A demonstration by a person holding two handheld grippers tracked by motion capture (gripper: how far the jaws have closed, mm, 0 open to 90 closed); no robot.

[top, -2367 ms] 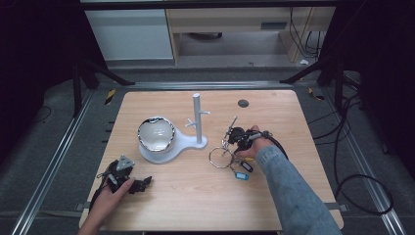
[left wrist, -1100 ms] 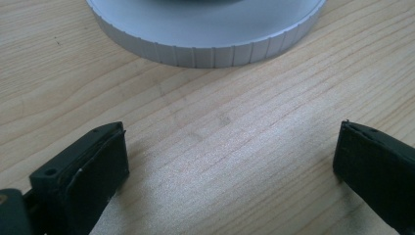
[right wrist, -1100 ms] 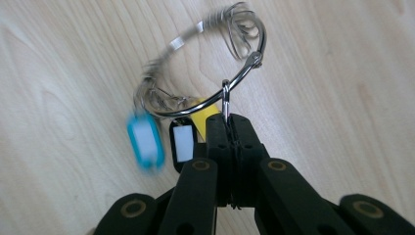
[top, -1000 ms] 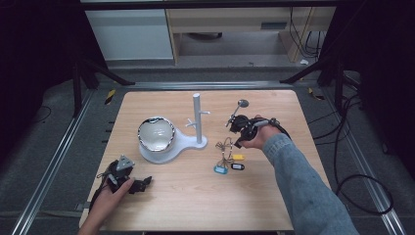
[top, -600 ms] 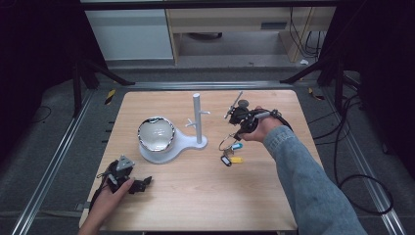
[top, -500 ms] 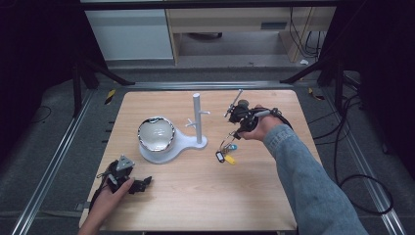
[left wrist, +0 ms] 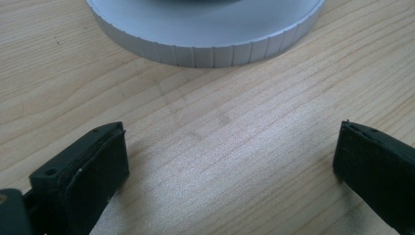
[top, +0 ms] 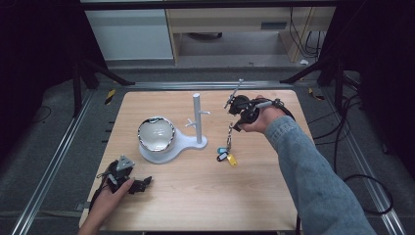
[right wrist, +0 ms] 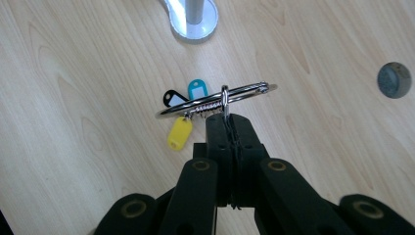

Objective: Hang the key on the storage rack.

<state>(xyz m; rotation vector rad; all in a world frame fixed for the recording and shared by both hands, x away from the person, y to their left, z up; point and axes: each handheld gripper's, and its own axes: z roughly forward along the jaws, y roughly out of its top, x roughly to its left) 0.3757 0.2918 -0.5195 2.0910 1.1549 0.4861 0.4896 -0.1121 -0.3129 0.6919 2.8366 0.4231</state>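
Note:
My right gripper [top: 234,122] [right wrist: 228,119] is shut on a metal key ring [right wrist: 215,102] and holds it in the air right of the white stand's post [top: 197,117]. From the key ring [top: 230,133] hang a yellow tag [right wrist: 179,132], a teal tag [right wrist: 197,89] and a black tag [right wrist: 171,97]; the tags [top: 226,156] dangle just above the wooden table [top: 205,200]. The stand's white base [top: 169,147] carries a shiny round bowl [top: 155,134]. My left gripper [top: 143,183] [left wrist: 230,161] rests open on the table at the front left, facing the base's ribbed rim [left wrist: 205,46].
A small dark round cap [right wrist: 394,80] lies on the table to the right of the key ring in the right gripper view. Metal rails [top: 49,166] run along the table's sides, and cables [top: 352,147] trail on the right floor.
My right gripper has lifted the key ring off the table and carried it back and up, nearer the post. The left gripper has stayed put.

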